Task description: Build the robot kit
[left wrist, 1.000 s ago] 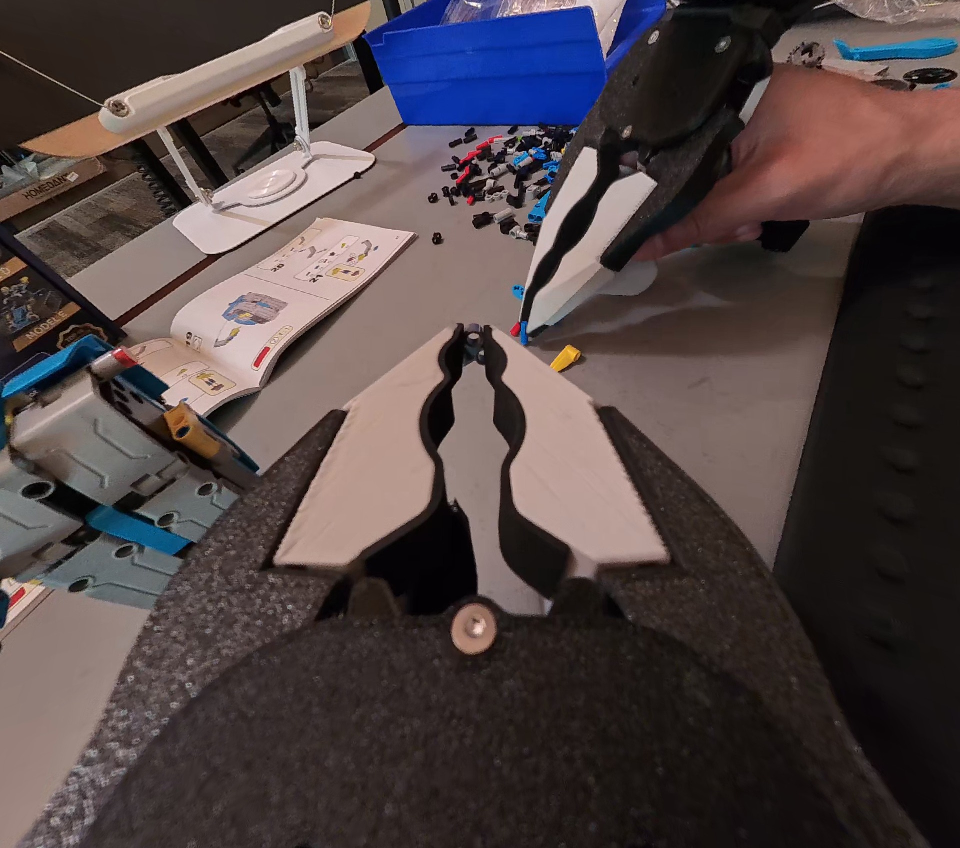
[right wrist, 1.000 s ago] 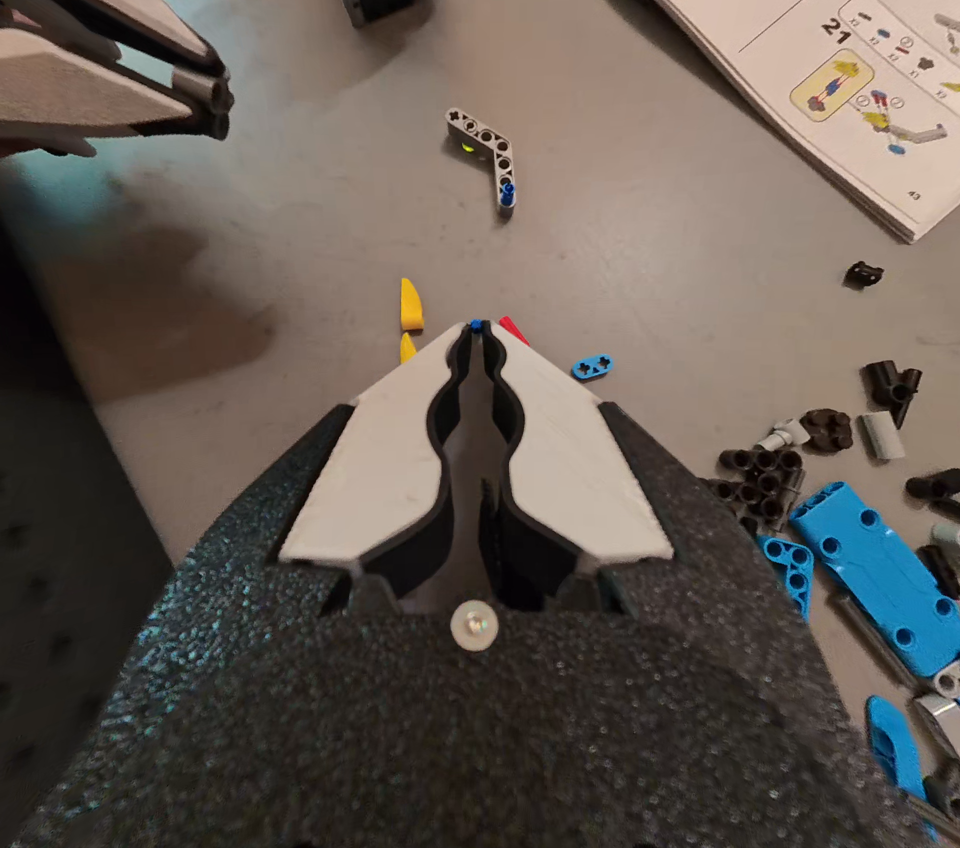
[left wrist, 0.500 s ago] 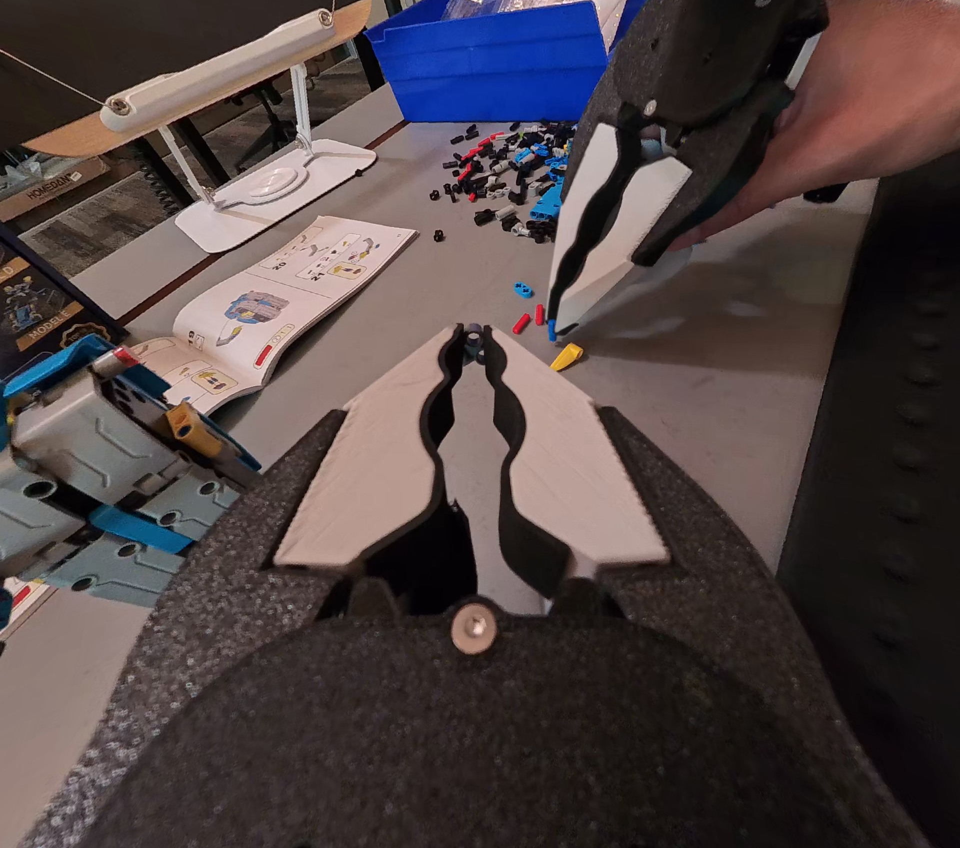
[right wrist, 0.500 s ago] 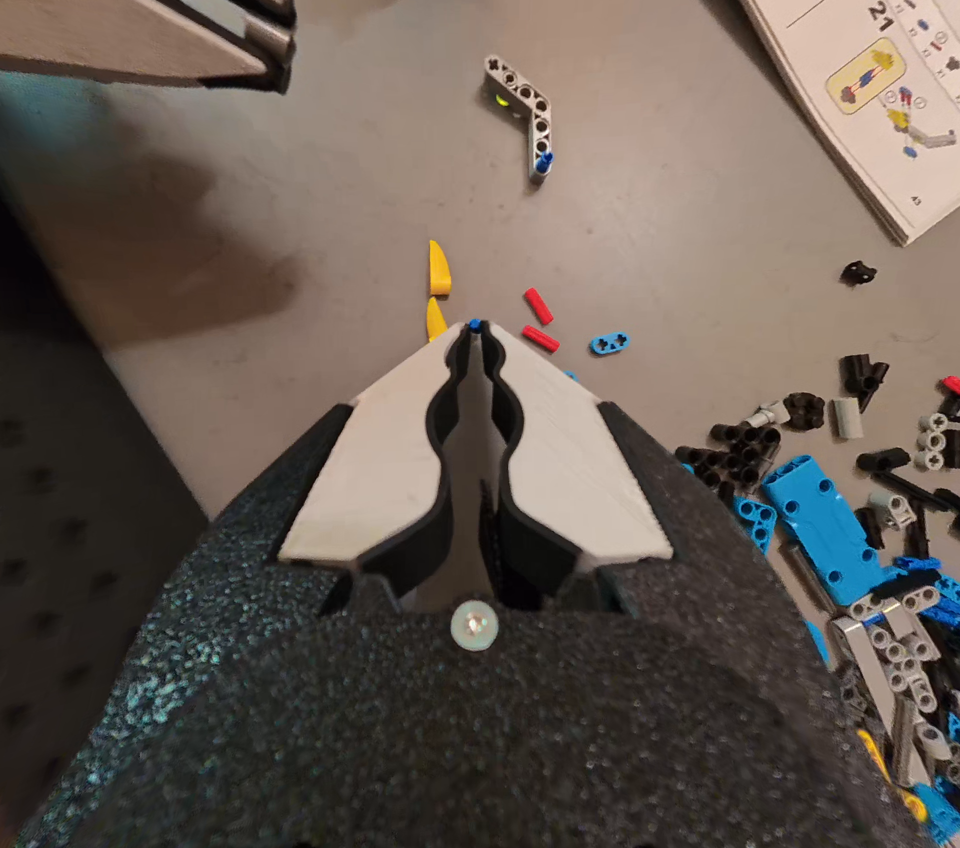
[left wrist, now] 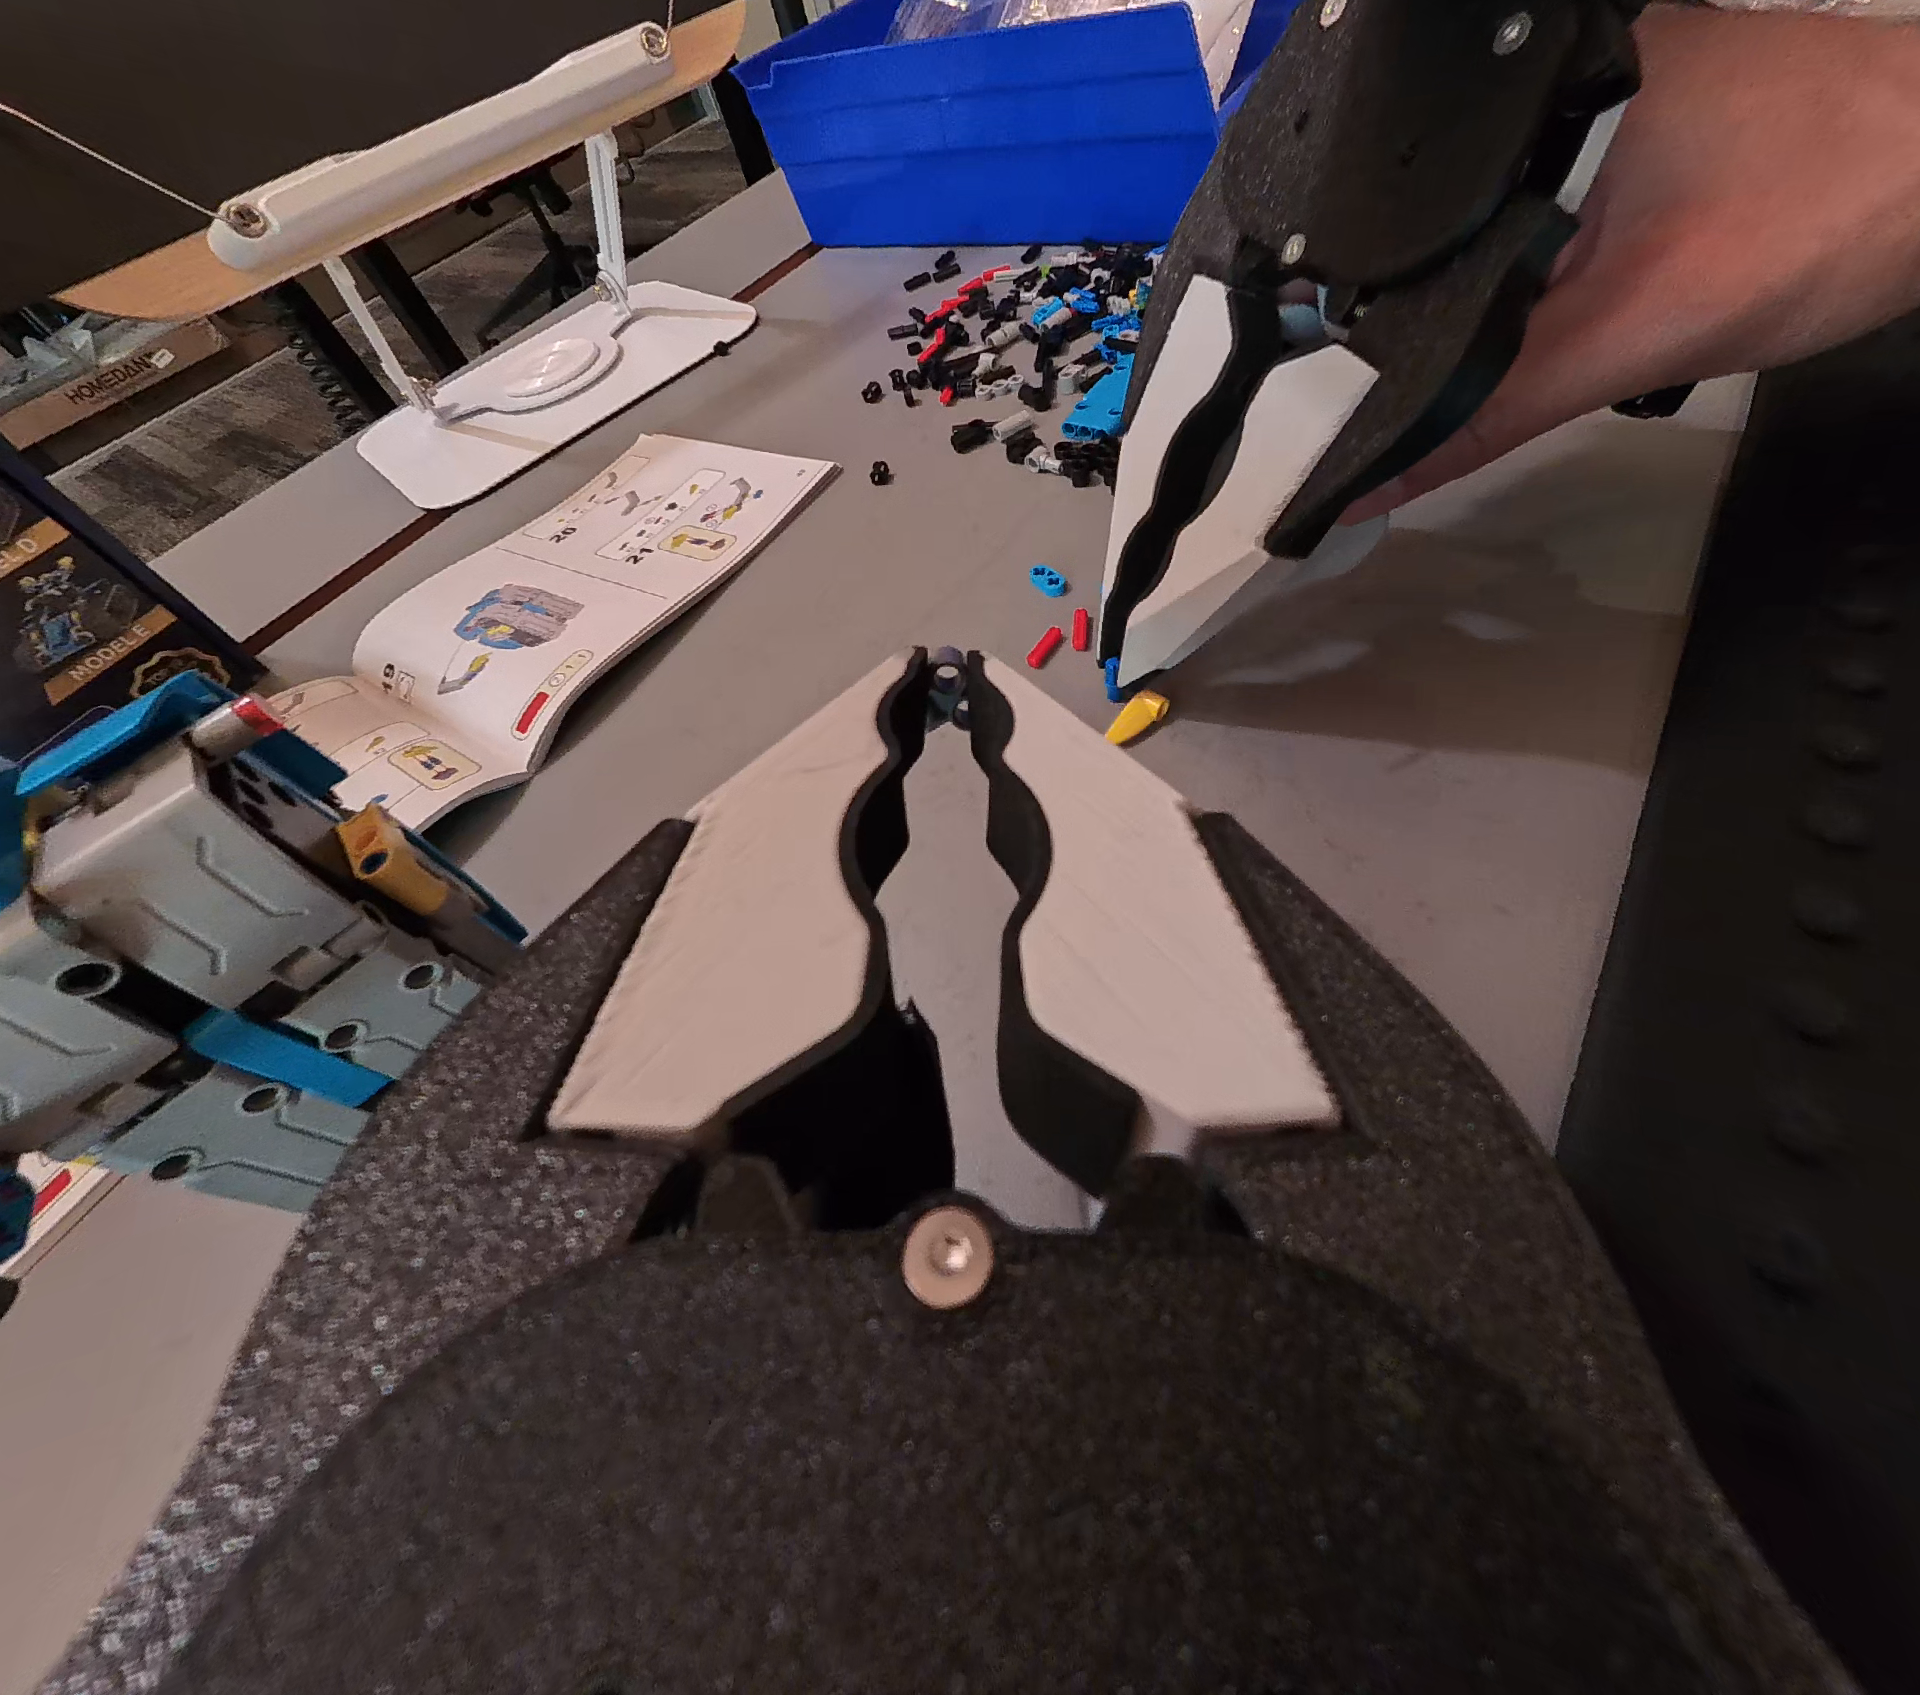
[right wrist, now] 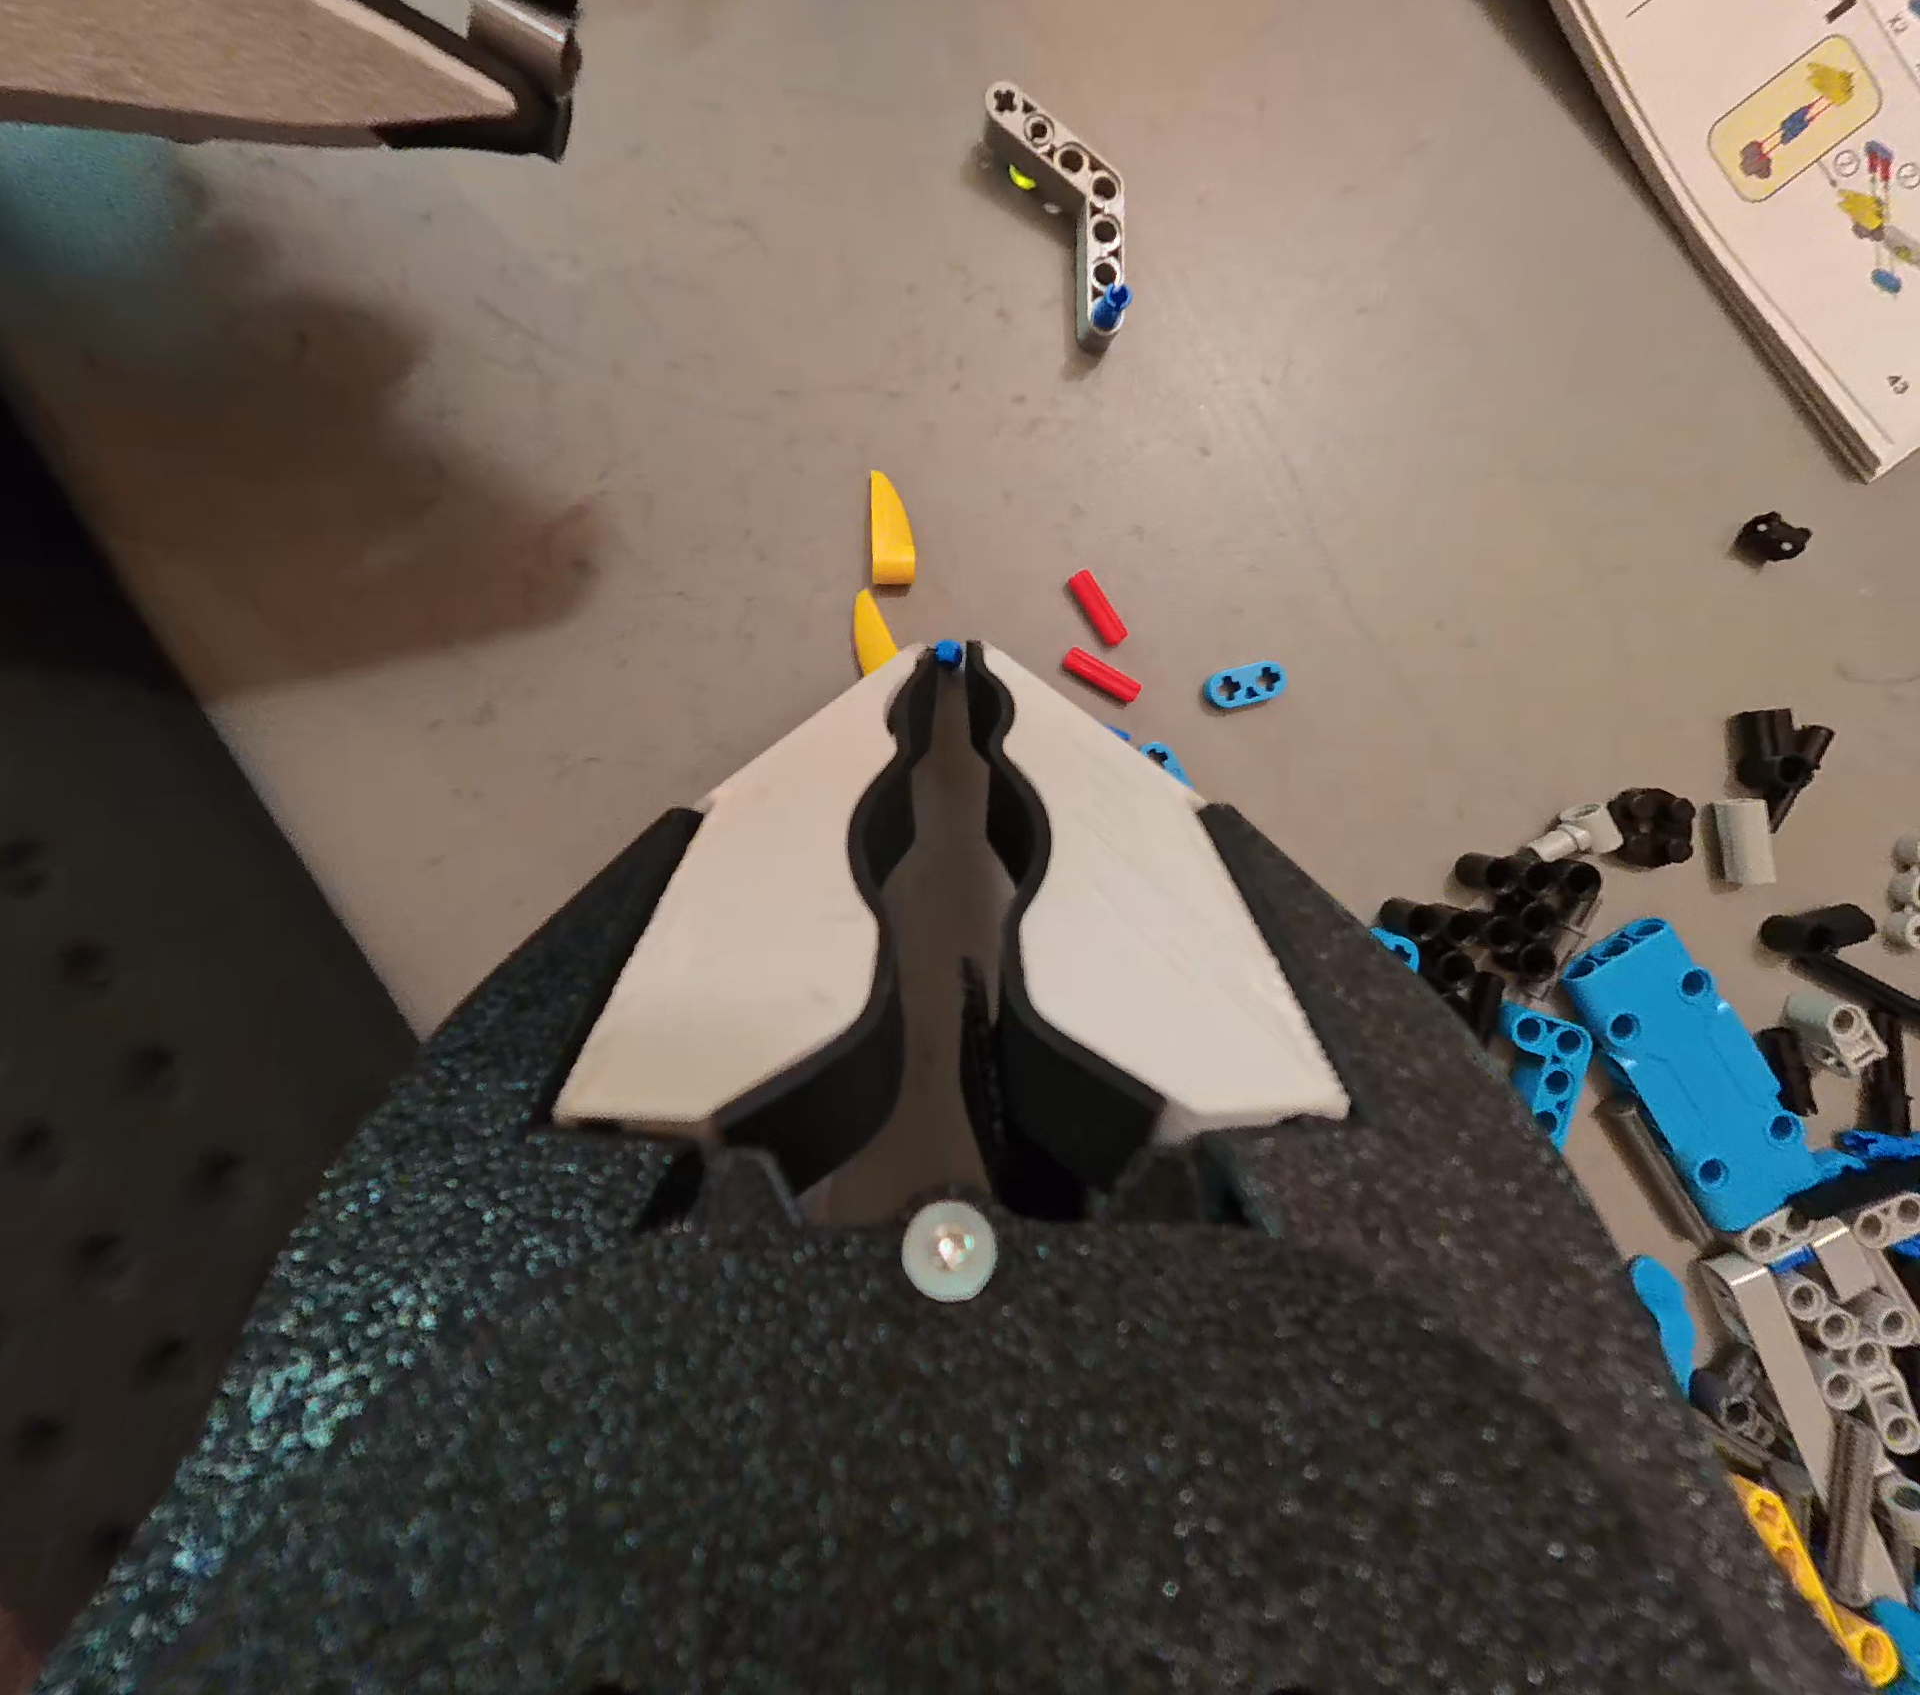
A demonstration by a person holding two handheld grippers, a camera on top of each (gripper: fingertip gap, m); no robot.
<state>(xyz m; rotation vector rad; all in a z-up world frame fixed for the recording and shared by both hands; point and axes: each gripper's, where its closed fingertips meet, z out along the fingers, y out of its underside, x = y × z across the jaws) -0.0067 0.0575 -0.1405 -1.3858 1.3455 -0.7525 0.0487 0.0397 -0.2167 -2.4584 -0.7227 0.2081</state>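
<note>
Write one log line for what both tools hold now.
left tool: shut on small grey connector piece | right tool: shut on tiny blue pin

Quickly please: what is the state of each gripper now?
Left gripper: shut on a small grey connector piece.
Right gripper: shut on a small blue pin.

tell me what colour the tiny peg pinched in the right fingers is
Blue peg; right wrist view shows it best.

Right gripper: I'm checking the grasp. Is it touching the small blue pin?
Touching. The right wrist view shows the small blue pin clamped at the tips of the right gripper's fingers, which are closed on it.
</note>
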